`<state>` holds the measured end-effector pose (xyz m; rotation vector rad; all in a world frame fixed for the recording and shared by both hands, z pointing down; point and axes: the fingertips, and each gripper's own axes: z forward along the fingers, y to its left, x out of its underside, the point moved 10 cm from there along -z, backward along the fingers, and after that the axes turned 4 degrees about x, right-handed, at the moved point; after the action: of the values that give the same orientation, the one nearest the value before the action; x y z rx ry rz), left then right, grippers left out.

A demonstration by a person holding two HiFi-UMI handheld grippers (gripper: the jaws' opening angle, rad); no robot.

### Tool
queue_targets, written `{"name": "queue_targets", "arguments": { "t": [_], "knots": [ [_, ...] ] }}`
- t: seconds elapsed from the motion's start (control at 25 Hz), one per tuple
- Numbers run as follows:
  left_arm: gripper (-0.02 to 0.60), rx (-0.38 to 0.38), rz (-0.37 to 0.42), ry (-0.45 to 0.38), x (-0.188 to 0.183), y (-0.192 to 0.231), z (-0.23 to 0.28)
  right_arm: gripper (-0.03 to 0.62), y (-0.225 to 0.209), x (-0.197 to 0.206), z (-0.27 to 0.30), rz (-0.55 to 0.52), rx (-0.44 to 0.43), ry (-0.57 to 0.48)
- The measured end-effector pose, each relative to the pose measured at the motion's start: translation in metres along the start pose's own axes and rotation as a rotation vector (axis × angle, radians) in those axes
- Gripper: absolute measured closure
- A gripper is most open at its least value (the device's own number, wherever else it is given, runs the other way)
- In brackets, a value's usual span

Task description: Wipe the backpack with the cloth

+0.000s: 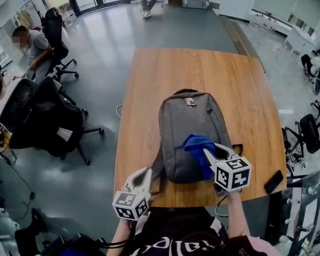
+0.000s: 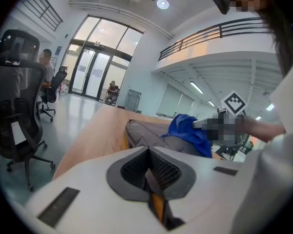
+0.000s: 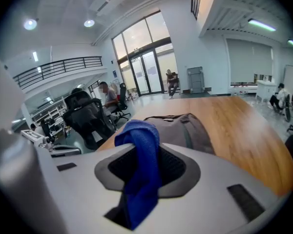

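right gripper clamps blue cloth on grey backpack.

Head camera: high above near edge of table, facing steeply down. Whole tabletop in frame, left gripper and right gripper at bottom.

Left gripper camera: low at near table edge, left of backpack. Faces along own jaws up table length toward glass doors; backpack close ahead, to right.

Right gripper camera: directly over backpack, very near, facing same doors.

Shared: all three views catch backpack, cloth and tabletop. Both gripper views also catch doors and office chairs.
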<state>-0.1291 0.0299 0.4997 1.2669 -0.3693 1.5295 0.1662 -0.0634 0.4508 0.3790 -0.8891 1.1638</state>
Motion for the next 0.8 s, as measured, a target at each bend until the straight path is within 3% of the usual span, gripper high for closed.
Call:
{"name": "queue_targets", "arguments": {
  "t": [0.32, 0.48, 0.64, 0.8],
  "knots": [
    [0.583, 0.023, 0.014, 0.008, -0.008, -0.007, 0.008, 0.473, -0.087, 0.028, -0.049, 0.187, 0.229, -0.017],
    [0.583, 0.026, 0.021, 0.014, -0.01, -0.008, 0.011, 0.473, -0.114, 0.045, -0.06, 0.238, 0.301, 0.003],
    [0.583, 0.018, 0.026, 0.022, -0.013, -0.01, 0.012, 0.473, -0.125, 0.046, -0.067, 0.234, 0.313, 0.025],
    [0.583, -0.002, 0.026, 0.023, -0.013, -0.005, 0.011, 0.473, -0.103, 0.013, -0.07, 0.202, 0.222, -0.054]
  ]
}}
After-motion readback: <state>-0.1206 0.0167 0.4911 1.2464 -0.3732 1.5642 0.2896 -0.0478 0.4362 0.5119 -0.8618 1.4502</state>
